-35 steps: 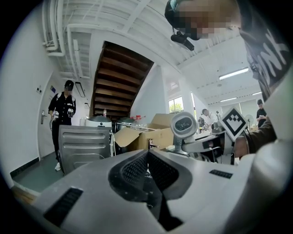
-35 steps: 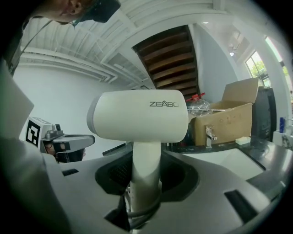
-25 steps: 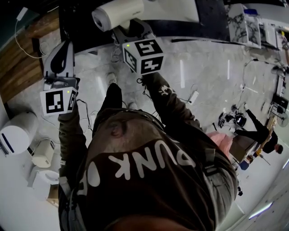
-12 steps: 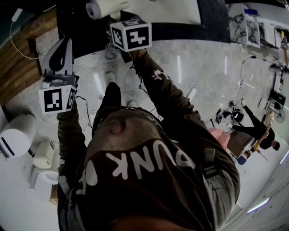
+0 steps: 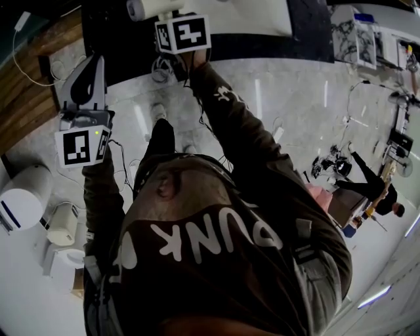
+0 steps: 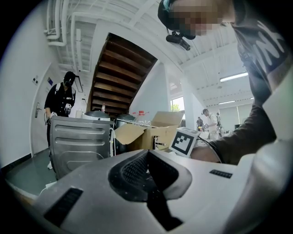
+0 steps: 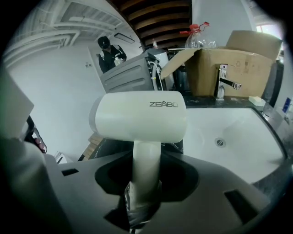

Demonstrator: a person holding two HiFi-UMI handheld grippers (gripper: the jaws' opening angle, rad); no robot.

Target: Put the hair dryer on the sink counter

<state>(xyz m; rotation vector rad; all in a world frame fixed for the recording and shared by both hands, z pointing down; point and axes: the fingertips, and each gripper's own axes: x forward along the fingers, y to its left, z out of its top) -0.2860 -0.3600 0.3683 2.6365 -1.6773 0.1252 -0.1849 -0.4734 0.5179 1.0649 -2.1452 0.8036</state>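
The white hair dryer stands upright in the right gripper view, its handle clamped between the jaws of my right gripper. It hangs over the dark sink counter, just left of the white basin. In the head view the dryer shows at the top edge, beyond the right gripper's marker cube. My left gripper is held out at the left, over the floor. Its jaws are shut with nothing between them.
A chrome faucet stands behind the basin, in front of a cardboard box and a clear bottle with a red cap. A grey metal cabinet stands to the left. White appliances sit on the floor at the left. People stand in the background.
My right gripper has carried the hair dryer further away from me, up toward the counter and a little left. The left gripper has barely moved.
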